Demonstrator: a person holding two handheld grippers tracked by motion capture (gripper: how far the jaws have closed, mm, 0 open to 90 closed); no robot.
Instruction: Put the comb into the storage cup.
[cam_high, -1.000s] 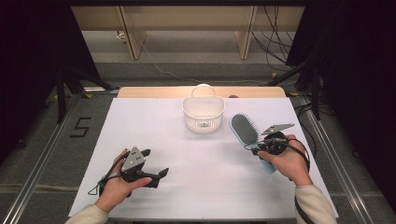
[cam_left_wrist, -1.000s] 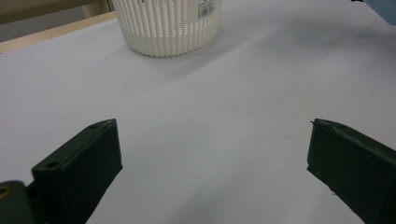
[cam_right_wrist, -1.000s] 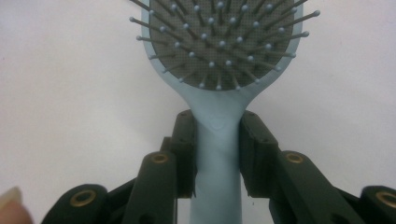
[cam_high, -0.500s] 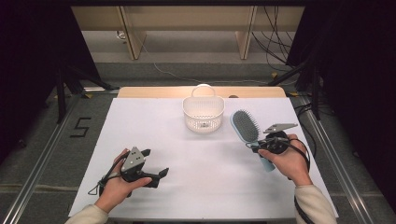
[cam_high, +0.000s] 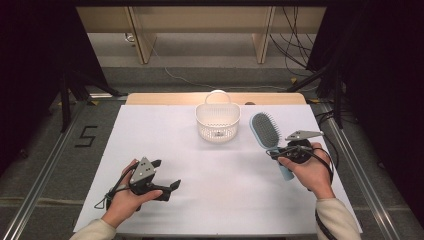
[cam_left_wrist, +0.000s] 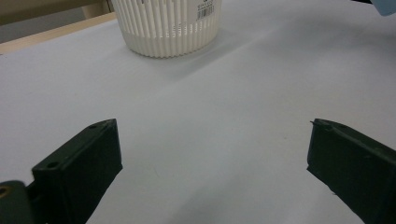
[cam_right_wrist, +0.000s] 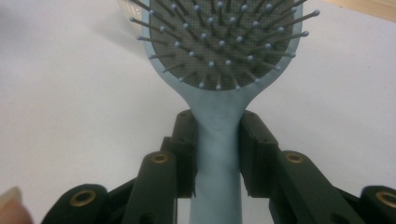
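The left gripper (cam_high: 167, 187) rests wide open on the table (cam_high: 150, 135). Right of the basket (cam_high: 217, 122), the right gripper (cam_right_wrist: 217, 140) clamps the hairbrush (cam_high: 266, 131) handle; next, probably lift it basketward.

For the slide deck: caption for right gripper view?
Right gripper shut on light-blue hairbrush handle, bristles up.
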